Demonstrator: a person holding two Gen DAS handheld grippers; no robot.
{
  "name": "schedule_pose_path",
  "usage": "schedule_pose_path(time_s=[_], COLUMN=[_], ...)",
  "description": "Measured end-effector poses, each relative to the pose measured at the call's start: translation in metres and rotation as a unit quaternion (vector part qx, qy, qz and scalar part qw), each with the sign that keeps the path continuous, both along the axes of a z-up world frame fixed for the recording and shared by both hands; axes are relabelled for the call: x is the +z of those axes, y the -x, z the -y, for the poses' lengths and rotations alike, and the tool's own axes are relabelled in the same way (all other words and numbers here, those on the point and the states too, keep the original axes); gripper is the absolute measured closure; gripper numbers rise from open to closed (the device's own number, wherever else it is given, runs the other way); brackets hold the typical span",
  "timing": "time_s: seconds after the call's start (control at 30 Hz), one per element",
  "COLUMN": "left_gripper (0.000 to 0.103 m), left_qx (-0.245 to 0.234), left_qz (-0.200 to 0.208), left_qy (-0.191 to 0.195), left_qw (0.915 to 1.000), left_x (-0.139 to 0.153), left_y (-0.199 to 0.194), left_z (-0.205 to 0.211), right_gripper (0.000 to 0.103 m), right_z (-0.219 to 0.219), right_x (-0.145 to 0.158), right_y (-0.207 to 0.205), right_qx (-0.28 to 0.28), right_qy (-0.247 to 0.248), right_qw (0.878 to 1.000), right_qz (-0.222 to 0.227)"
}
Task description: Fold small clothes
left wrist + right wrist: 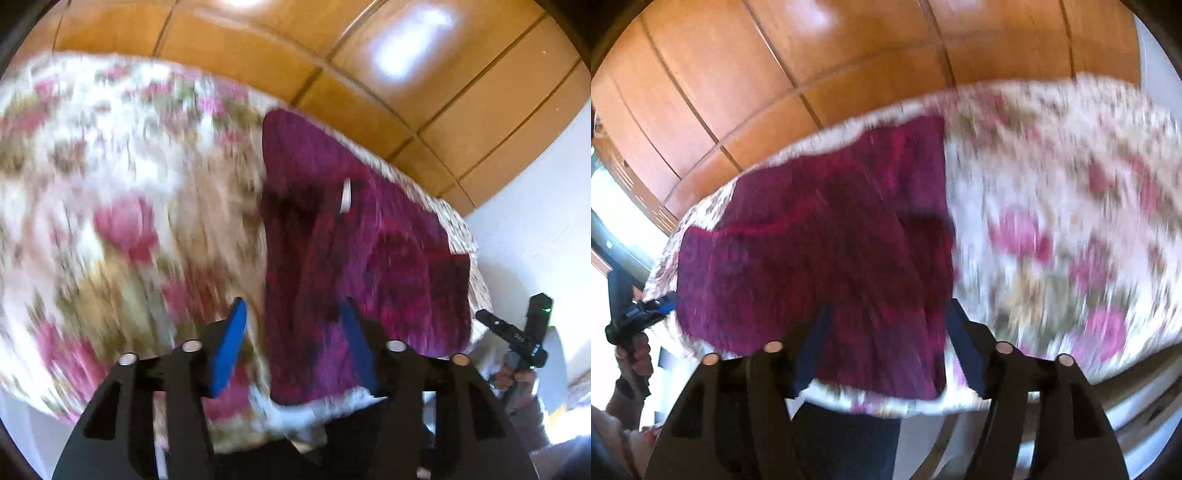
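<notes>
From the left wrist, the left gripper (291, 314) has its blue fingers (231, 350) apart and holds nothing, over the near edge of the dark magenta knitted garment (351, 258). The garment lies spread on the floral-patterned bed cover (110, 221), probably ready for a fold.

From the right wrist, the right gripper (886, 317) is also spread and empty above the garment's near hem.

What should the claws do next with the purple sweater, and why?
Probably lower both claws onto the near edge of the purple sweater and pinch it. Both the left claw and right claw look open and empty above it, and the sweater lies on the flowery cover. The pictures are blurry, so this is a guess.
</notes>
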State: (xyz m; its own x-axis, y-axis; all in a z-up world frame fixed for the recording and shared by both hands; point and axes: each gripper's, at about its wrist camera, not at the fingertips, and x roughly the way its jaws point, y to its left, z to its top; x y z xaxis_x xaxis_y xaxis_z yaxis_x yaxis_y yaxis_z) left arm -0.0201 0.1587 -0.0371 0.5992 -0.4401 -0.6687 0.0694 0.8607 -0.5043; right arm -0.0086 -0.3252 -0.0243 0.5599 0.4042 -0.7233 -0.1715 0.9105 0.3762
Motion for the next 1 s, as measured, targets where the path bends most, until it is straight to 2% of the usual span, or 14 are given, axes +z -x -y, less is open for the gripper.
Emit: schedule_pose_path(time_s=[0.1, 0.13, 0.23, 0.27, 0.3, 0.33, 0.37, 0.4, 0.47, 0.73, 0.83, 1.0], left_gripper=[0.05, 0.05, 0.05, 0.05, 0.05, 0.055, 0.062, 0.082, 0.088, 0.089, 0.089, 0.089], left_qx=[-0.017, -0.029, -0.05, -0.056, -0.065, -0.071, -0.077, -0.078, -0.075, -0.059, -0.047, -0.026], left_qz=[0.023, 0.035, 0.04, 0.041, 0.043, 0.045, 0.047, 0.048, 0.06, 0.098, 0.122, 0.131], left_qy=[-0.021, -0.039, -0.061, -0.063, -0.064, -0.067, -0.076, -0.093, -0.099, -0.061, -0.044, -0.064], left_qw=[0.9994, 0.9982, 0.9961, 0.9956, 0.9949, 0.9941, 0.993, 0.9914, 0.9904, 0.9915, 0.9905, 0.989], left_x=[0.012, 0.015, 0.011, 0.008, 0.006, 0.003, 0.002, 0.001, 0.002, 0.034, 0.055, 0.065], left_y=[-0.016, -0.022, -0.043, -0.05, -0.053, -0.054, -0.054, -0.054, -0.05, -0.027, -0.039, -0.088], left_z=[0.011, 0.02, 0.035, 0.04, 0.043, 0.045, 0.049, 0.052, 0.05, 0.034, 0.03, 0.03], right_gripper=[0.035, 0.035, 0.039, 0.043, 0.051, 0.056, 0.067, 0.08, 0.084, 0.086, 0.086, 0.086], right_z=[-0.018, -0.026, -0.039, -0.045, -0.049, -0.053, -0.055, -0.054, -0.048, -0.028, -0.022, -0.023], right_x=[0.003, 0.001, -0.005, -0.007, -0.01, -0.013, -0.015, -0.017, -0.015, 0.039, 0.054, 0.056], right_y=[-0.025, -0.035, -0.051, -0.057, -0.06, -0.064, -0.064, -0.064, -0.056, -0.033, -0.047, -0.1], right_qx=[0.015, 0.023, 0.034, 0.042, 0.049, 0.055, 0.059, 0.063, 0.068, 0.06, 0.043, 0.011], right_qy=[0.029, 0.042, 0.063, 0.077, 0.091, 0.108, 0.115, 0.114, 0.107, 0.057, 0.029, 0.024], right_qw=[0.999, 0.999, 0.997, 0.996, 0.994, 0.992, 0.991, 0.991, 0.992, 0.995, 0.996, 0.997], right_qz=[0.022, 0.025, 0.029, 0.03, 0.03, 0.027, 0.023, 0.019, 0.021, 0.059, 0.072, 0.079])
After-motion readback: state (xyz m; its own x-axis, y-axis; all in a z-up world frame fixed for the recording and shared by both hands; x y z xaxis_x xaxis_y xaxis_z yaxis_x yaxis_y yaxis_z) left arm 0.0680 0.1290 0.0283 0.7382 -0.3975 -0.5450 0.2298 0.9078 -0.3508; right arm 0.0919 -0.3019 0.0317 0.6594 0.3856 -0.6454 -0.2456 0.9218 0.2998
